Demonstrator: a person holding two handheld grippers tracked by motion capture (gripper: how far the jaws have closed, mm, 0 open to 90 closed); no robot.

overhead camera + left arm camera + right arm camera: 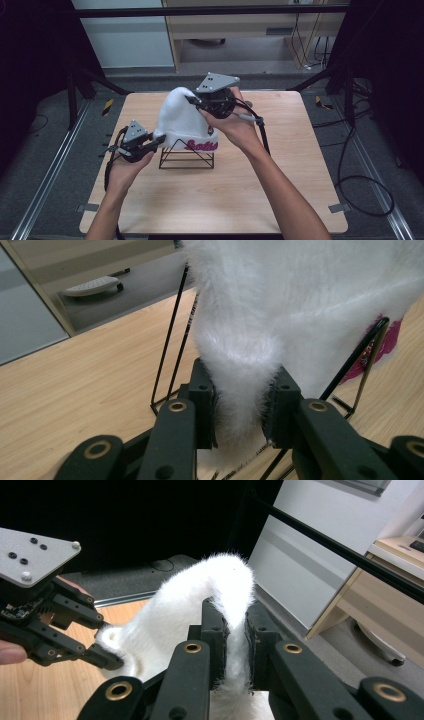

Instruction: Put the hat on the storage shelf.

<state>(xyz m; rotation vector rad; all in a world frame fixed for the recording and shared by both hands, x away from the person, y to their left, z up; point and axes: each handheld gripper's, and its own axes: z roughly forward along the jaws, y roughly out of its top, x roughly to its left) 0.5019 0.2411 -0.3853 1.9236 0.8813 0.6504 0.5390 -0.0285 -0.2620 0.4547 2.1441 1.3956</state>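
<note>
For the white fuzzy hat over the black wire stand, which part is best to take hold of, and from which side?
Grip the white hat at its soft edges: the folded brim corner from the left, where the left claw pinches it, and the crown from the far right, where the right claw clamps a ridge. The fabric bunches between the jaws, and the wire stand stays clear.
</note>
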